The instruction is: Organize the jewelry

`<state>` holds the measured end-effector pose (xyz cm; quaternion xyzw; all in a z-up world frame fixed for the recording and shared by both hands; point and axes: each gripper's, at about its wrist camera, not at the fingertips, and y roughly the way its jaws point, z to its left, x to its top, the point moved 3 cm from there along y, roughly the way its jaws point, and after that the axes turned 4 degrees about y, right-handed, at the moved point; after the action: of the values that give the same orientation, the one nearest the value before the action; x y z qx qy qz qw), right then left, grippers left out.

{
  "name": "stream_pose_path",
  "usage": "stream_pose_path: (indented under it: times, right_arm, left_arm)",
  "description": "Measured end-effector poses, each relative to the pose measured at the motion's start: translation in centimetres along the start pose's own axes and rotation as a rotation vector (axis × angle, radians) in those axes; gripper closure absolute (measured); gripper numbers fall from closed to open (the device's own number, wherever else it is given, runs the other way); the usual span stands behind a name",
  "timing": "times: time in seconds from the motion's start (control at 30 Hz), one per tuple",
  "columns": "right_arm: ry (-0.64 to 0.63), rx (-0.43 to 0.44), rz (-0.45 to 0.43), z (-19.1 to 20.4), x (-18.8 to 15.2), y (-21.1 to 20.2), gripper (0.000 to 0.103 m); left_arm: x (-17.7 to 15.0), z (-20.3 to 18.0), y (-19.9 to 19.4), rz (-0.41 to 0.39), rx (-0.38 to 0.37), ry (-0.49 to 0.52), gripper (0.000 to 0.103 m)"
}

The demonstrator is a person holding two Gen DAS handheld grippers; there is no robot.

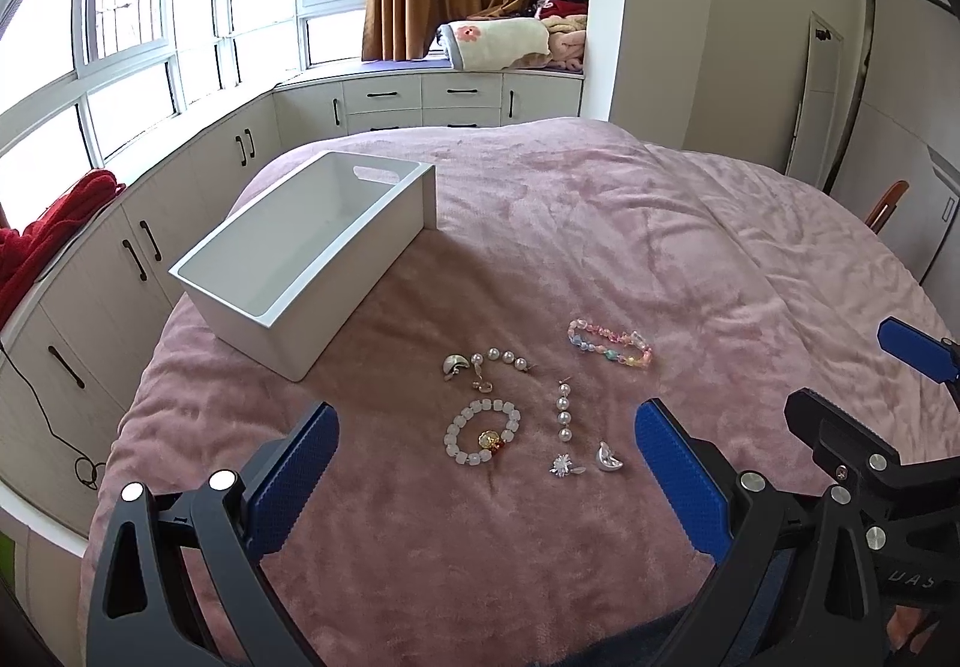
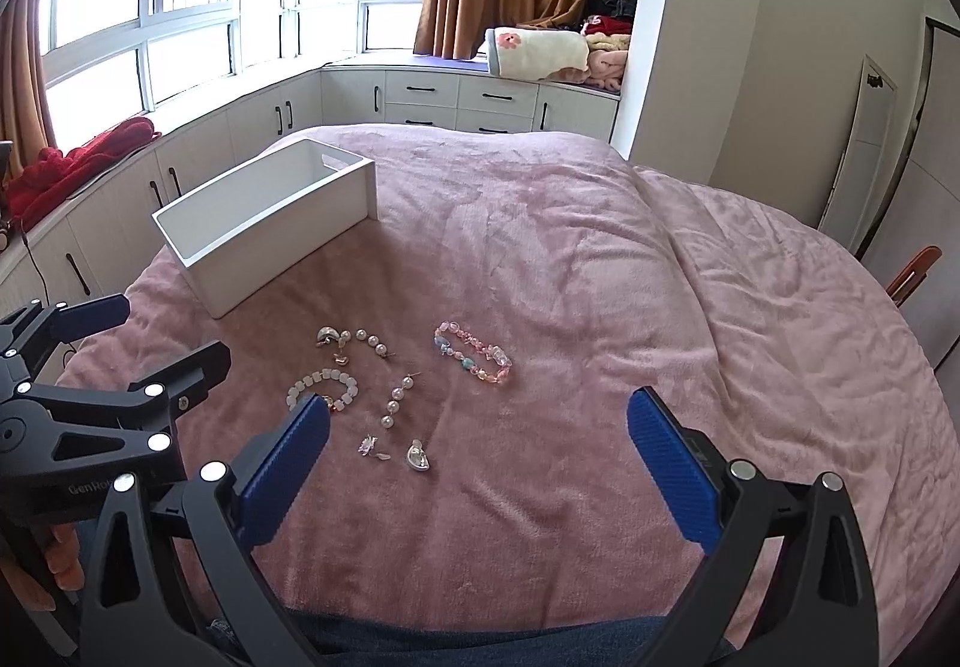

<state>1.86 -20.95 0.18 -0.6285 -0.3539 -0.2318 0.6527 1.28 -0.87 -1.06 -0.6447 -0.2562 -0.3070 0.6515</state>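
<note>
bedspread (image 1: 600, 223), pink and plush, carries everything, and its soft pile will let small pieces sink, so each pick wants a shallow, level approach rather than a hard push down. white bin (image 1: 312, 247) sits far left on it, open-topped and seemingly empty, the likely home for the jewelry. left gripper (image 1: 486, 481) hovers wide open and holding nothing, its blue pads framing the near cluster; right gripper (image 2: 477, 457) is likewise spread wide and empty, to the right of the pieces. pastel bead bracelet (image 1: 609, 344) lies apart at the right, the easiest first grab: close across one side of the loop, not the hollow middle. white bead bracelet (image 1: 482, 432) with its gold charm lies near left, just beside the pearl strand (image 1: 564, 409) standing near-to-far. curved pearl piece (image 1: 501, 358) lies farther, close to a silver earring (image 1: 454, 365). flower stud (image 1: 564, 466) and second silver earring (image 1: 609, 457) are nearest and smallest; pinch them singly, centred between the pads.
</note>
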Motion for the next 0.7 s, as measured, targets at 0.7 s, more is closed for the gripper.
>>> stream_pose_path:
  times: [0.7]
  right_arm:
    - [-0.001, -0.005, 0.002, -0.23, 0.10, 0.13, 0.005]
  left_arm:
    - [-0.17, -0.26, -0.03, 0.004, -0.004, -0.002, 0.003]
